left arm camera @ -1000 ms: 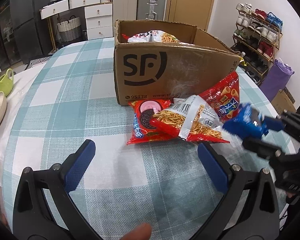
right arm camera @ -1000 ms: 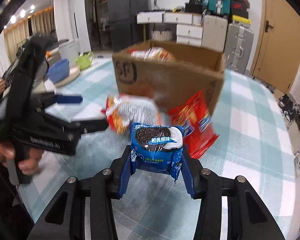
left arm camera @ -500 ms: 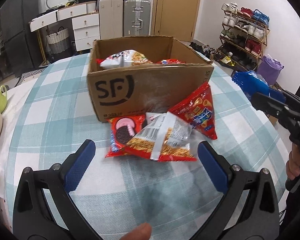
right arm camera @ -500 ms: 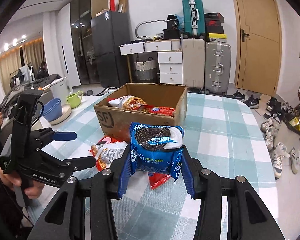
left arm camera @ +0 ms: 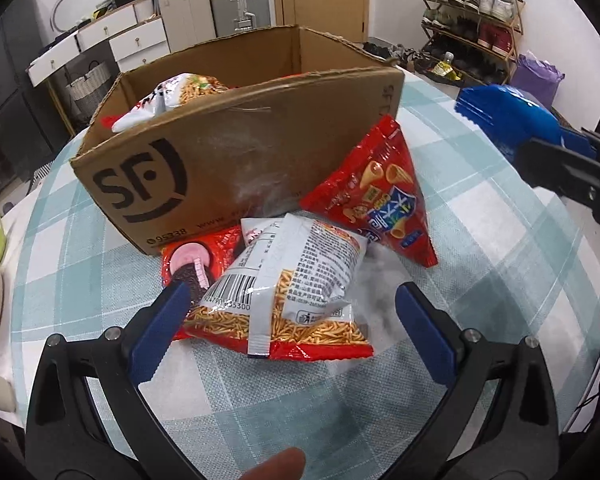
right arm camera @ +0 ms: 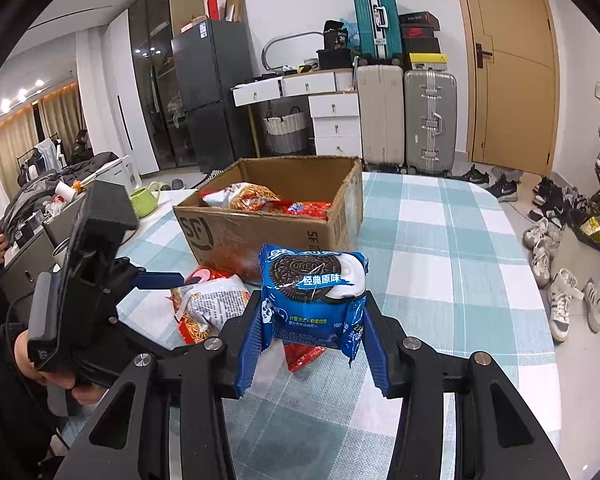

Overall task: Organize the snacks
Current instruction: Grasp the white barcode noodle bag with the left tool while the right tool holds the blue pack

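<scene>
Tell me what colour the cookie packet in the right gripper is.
The cookie packet is blue, clearest in the right wrist view.

Right gripper (right arm camera: 312,344) clamps a blue cookie pack (right arm camera: 314,296); left gripper (left arm camera: 288,328), jaws wide apart, sits just before the cardboard box (left arm camera: 236,168).

a green mug (right arm camera: 143,199) is sitting at the table's left edge. suitcases (right arm camera: 404,116) are standing by a wooden door (right arm camera: 508,68); shoes (right arm camera: 560,280) are lying on the floor.

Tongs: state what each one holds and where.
Right tongs clamp the blue Oreo pack by its lower side edges. Left tongs hold nothing.
</scene>
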`<state>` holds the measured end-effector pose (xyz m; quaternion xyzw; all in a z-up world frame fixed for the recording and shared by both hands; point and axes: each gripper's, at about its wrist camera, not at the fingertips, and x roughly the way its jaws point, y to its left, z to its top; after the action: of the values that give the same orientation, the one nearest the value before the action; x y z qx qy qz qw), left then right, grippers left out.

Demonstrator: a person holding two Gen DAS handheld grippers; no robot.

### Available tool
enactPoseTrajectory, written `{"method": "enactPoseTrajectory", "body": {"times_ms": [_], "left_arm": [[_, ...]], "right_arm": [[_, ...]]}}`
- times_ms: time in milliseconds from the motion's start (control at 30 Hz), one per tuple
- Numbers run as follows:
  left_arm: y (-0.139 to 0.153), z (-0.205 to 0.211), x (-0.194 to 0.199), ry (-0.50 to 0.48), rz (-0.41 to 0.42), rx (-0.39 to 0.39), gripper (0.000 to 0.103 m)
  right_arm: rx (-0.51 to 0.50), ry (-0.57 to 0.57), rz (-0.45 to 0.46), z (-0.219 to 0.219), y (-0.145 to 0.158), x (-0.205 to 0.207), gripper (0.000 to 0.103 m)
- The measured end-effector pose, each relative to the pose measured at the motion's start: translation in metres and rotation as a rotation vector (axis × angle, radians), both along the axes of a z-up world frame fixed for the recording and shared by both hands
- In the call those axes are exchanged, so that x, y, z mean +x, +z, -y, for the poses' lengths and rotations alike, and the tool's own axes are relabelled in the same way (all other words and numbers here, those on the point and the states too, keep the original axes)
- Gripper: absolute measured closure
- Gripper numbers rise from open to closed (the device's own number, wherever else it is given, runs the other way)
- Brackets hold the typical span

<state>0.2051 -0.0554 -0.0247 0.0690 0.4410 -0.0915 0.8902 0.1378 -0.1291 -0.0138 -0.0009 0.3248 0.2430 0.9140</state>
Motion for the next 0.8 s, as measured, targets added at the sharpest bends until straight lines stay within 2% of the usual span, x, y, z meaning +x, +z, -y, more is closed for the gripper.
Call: {"method": "enactPoseTrajectory", "body": {"times_ms": [67,167,200,267,467,800], "left_arm": [[-0.004,0.004,0.001,-0.008,-0.006,0.019,0.005],[-0.009,0.006,0.005,0.003,-0.029,0.042,0.021],[-0.01,0.006,0.006,0.011,-0.027,0.046,0.023],[-0.009,0.004,0.004,0.013,-0.004,0.018,0.025],[-0.001,-0.004,-0.009,0.019,0.046,-0.068,0.047],[0.011,-0.017,-0.035,0.025,0.072,-0.164,0.057]], "right_arm": [[0.004,-0.006,-0.009,0.001,-0.002,0.001,0.057],[0.011,-0.006,-0.01,0.004,-0.002,0.003,0.057],[0.011,-0.007,-0.009,0.004,-0.002,0.003,0.057],[0.014,-0.009,-0.01,0.005,-0.001,0.003,0.057],[0.021,-0.011,0.003,0.005,0.002,0.0,0.057],[0.016,0.006,0.027,-0.002,0.01,-0.009,0.057]]}}
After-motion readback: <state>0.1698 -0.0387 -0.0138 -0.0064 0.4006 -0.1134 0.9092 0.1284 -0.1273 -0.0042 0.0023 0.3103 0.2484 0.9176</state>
